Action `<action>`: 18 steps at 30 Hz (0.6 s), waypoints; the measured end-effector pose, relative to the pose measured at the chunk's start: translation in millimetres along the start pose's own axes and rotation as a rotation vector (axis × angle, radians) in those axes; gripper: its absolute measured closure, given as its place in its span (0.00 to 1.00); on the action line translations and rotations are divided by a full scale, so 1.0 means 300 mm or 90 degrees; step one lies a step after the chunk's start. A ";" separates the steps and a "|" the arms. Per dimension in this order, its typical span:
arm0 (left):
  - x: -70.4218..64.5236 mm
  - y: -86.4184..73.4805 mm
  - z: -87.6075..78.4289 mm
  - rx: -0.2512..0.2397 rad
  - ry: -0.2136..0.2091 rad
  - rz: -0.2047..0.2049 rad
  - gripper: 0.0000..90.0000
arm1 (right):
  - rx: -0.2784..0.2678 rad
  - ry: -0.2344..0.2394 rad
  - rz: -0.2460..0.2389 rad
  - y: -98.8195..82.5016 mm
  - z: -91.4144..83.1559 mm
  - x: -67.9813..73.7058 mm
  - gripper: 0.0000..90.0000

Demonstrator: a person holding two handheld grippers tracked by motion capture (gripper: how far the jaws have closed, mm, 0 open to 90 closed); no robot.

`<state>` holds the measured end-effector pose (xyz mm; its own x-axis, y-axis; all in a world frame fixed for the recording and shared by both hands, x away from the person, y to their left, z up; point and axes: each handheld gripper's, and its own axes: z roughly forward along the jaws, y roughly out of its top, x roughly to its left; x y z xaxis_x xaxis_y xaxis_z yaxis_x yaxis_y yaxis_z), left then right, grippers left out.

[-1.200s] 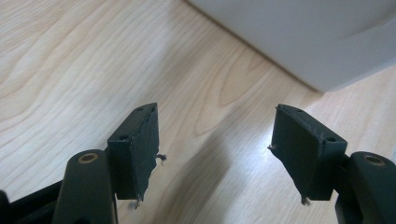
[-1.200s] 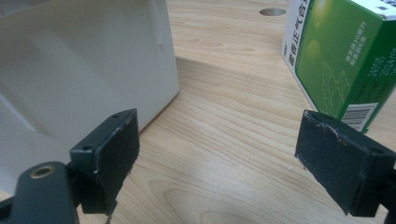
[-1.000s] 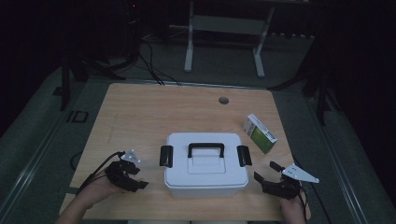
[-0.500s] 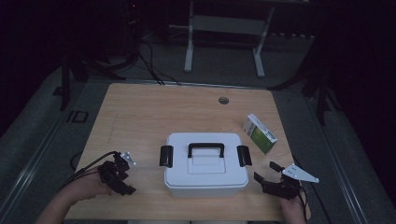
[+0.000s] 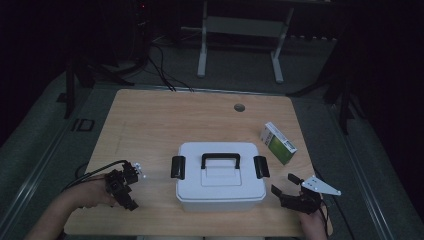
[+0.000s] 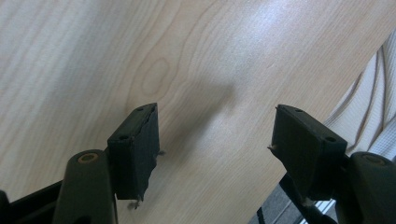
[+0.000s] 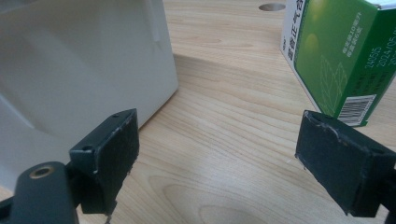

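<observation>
Both grippers gape — nothing held, seemingly.

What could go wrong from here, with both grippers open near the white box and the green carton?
The green carton leans tilted close beside the right gripper; a careless reach may knock it flat. The white box has both black latches still down, so pulling its handle might lift the whole box. The left gripper hovers near the table edge.

I am reading print on the green and white carton (image 7: 336, 60) standing right of the white box (image 7: 79, 70): Chinese characters down its white side, a barcode, and digits starting "2024/05" along its edge.
</observation>
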<state>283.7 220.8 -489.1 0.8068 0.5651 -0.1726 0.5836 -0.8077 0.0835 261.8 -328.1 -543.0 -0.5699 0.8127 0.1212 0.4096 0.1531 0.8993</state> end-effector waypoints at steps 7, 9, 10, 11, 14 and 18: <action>-0.005 0.006 -0.068 -0.020 -0.007 0.010 0.36 | 0.002 0.003 -0.006 -0.001 0.002 0.003 0.14; -0.007 0.009 -0.089 -0.023 -0.007 0.017 0.36 | 0.002 0.005 -0.008 -0.001 0.003 0.004 0.14; -0.009 0.011 -0.100 -0.024 -0.005 0.018 0.36 | 0.003 0.005 -0.009 -0.001 0.003 0.004 0.14; -0.010 0.014 -0.110 -0.022 -0.001 0.021 0.36 | 0.003 0.006 -0.009 -0.001 0.004 0.004 0.14; -0.016 0.025 -0.140 -0.023 0.011 0.024 0.36 | 0.003 0.007 -0.009 -0.002 0.004 0.004 0.14; -0.029 0.045 -0.175 -0.018 0.012 0.040 0.36 | 0.005 0.008 -0.008 -0.002 0.004 0.004 0.14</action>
<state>289.4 213.8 -434.9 0.8434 0.5164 -0.1483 0.5338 -0.8369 0.1214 261.8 -326.7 -543.9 -0.5836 0.8038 0.1153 0.4076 0.1672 0.8977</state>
